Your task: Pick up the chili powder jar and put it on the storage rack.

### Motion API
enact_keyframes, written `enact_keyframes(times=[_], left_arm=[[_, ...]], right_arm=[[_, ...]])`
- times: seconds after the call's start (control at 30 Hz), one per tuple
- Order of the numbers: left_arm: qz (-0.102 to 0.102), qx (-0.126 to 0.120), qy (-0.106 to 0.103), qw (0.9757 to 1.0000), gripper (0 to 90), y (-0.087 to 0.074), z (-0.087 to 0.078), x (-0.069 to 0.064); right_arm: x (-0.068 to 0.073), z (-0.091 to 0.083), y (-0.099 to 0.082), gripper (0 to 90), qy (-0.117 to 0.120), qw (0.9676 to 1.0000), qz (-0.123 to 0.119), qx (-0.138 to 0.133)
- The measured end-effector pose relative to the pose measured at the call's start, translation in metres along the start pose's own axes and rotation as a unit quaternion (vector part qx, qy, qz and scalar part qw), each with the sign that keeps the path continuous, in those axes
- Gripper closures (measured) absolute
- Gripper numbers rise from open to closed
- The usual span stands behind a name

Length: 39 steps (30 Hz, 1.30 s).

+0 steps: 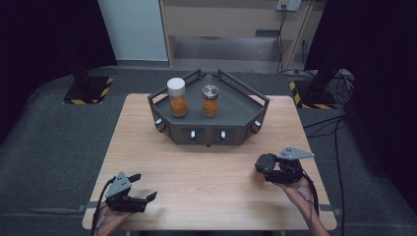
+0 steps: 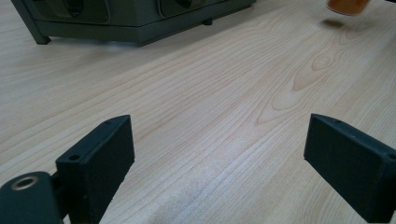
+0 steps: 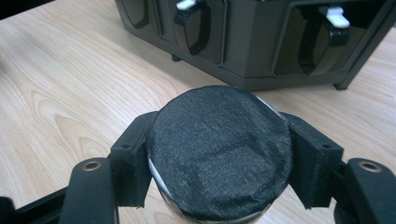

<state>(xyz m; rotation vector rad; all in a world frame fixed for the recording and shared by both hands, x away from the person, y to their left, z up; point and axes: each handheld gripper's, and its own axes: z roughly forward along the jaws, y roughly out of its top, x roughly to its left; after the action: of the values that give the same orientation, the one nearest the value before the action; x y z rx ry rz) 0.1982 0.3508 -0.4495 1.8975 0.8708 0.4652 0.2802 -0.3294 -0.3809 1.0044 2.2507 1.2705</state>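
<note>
Black-lidded jar [image 3: 219, 154] clamped in right hand-held gripper [image 1: 268, 169] above table [image 1: 196, 172]

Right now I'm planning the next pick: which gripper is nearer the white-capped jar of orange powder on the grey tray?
Left. The left gripper sits front-left of the white-capped jar; the right gripper sits farther, front-right.

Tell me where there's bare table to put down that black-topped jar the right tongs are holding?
Bare wood runs between the grey tray and the near table edge, widest in the middle between the left tongs and the right tongs gripping the jar. The tray's right half is free too; its left already holds two jars.
</note>
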Motion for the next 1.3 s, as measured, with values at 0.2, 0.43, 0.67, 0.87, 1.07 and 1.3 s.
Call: enact_keyframes(times=[0.2, 0.43, 0.67, 0.87, 1.07, 1.3], left_arm=[[0.000, 0.000, 0.000, 1.0000, 7.5, 0.000, 0.000, 0.000], [0.000, 0.000, 0.000, 1.0000, 7.5, 0.000, 0.000, 0.000], [-0.001, 0.000, 0.000, 1.0000, 7.5, 0.000, 0.000, 0.000], [-0.001, 0.000, -0.001, 1.0000, 7.5, 0.000, 0.000, 0.000], [-0.001, -0.001, -0.001, 1.0000, 7.6, 0.000, 0.000, 0.001], [-0.002, -0.001, -0.001, 1.0000, 7.6, -0.001, 0.000, 0.001]], right_arm=[[0.000, 0.000, 0.015, 34.0, 0.010, 0.9999, 0.001, 0.001], [0.002, 0.005, 0.032, 34.6, 0.017, 0.9998, -0.003, 0.009], [0.005, 0.008, 0.054, 34.8, 0.029, 0.9995, -0.009, 0.010], [0.010, 0.012, 0.077, 34.8, 0.030, 0.9992, -0.016, 0.019], [0.013, 0.015, 0.100, 34.8, 0.033, 0.9990, -0.018, 0.025], [0.014, 0.016, 0.121, 34.8, 0.031, 0.9991, -0.017, 0.025]])
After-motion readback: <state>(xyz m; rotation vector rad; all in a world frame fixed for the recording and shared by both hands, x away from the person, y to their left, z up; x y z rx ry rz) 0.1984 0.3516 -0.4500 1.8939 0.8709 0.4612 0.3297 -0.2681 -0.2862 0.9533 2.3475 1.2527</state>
